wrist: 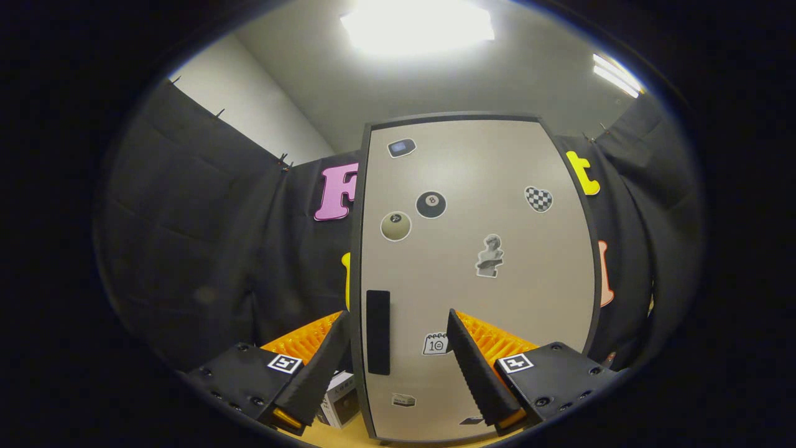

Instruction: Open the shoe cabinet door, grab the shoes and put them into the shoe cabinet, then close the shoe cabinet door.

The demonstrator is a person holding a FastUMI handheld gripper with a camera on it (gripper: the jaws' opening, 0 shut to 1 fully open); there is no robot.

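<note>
The shoe cabinet stands upright right ahead of me, a tall beige door in a dark frame, closed. The door carries several stickers. Its black vertical handle sits near the door's left edge, low down, between my two fingers and just beyond them. My gripper is open, with nothing between the fingers; the left fingertip lies level with the cabinet's left edge, the right fingertip over the door's middle.
A small white box rests on the wooden tabletop left of the cabinet's foot, under my left finger. Black cloth walls hang behind and on both sides of the cabinet. Ceiling lights shine above.
</note>
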